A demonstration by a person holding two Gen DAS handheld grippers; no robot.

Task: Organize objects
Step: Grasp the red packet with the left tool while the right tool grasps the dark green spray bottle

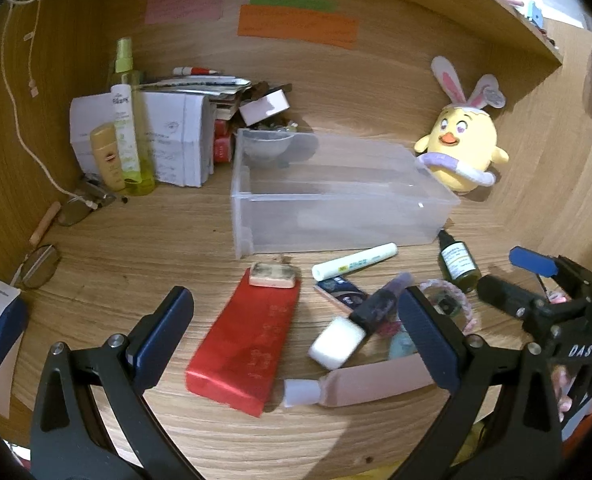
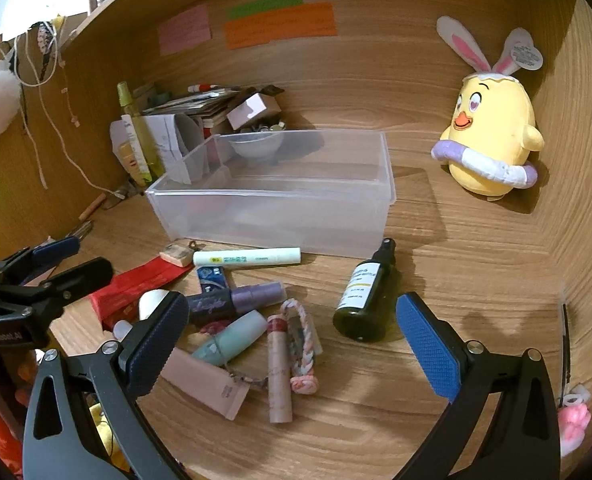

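Note:
A clear plastic bin [image 1: 336, 196] [image 2: 279, 200] stands on the wooden desk. In front of it lie a red box [image 1: 247, 340] with a small bar on it, a white-green tube [image 1: 354, 266] [image 2: 247, 257], a dark green bottle [image 1: 458, 264] [image 2: 366, 296], a purple spray [image 2: 235, 300], a pink tube [image 1: 360, 386] [image 2: 207, 384], a teal tube [image 2: 231, 338], a pink stick [image 2: 278, 368] and a braided band [image 2: 302, 348]. My left gripper [image 1: 296, 332] is open above the red box. My right gripper [image 2: 291, 336] is open above the pile.
A yellow chick plush [image 1: 462, 144] [image 2: 492, 140] sits at the right against the wall. Spray bottles [image 1: 129, 120], papers and boxes crowd the back left corner. Glasses [image 1: 39, 264] lie at the left. A shelf runs overhead.

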